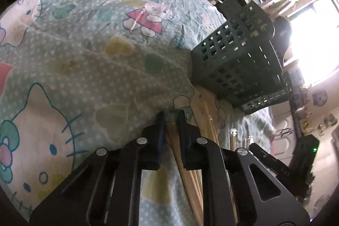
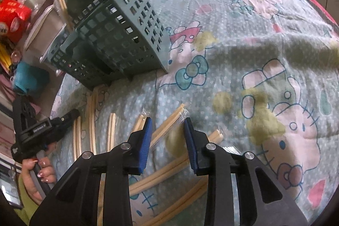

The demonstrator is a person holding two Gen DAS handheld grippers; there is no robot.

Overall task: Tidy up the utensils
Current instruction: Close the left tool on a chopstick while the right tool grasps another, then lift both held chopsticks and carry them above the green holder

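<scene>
- At the far left edge of the right wrist view, the left gripper [image 2: 72, 114] is reaching low over the tablecloth [image 2: 243, 20], gripped by the person's hand [image 2: 40, 173]; its tip is sitting by the leftmost chopstick pairs, probably because those lie closest to the holder.
- In the upper left of that view, the green slotted utensil holder [image 2: 118, 39] is standing on the cloth, one wrapped chopstick pair [image 2: 61, 1] already leaning upright in its rear compartment, which suggests the sorting is under way.
- Along the lower left to centre, several loose chopstick pairs [image 2: 110, 132] are lying flat in a rough fan below the holder, well apart from it, waiting to be collected.
- At bottom centre, the right gripper [image 2: 167, 126] is hovering with its blue pads [image 2: 146, 141] spread wide and holding nothing; a wrapped pair [image 2: 169, 124] is lying in the gap between them, so this looks like the lining-up for a grasp.
- In the left wrist view, bottom centre, the left gripper [image 1: 170, 117] is showing its fingers nearly closed with wooden sticks [image 1: 190, 179] running between them; whether they are actually pinched or only straddled cannot be told.
- To the right of that view, the holder [image 1: 239, 60] is standing just beyond the sticks, near enough for a short carry.
</scene>
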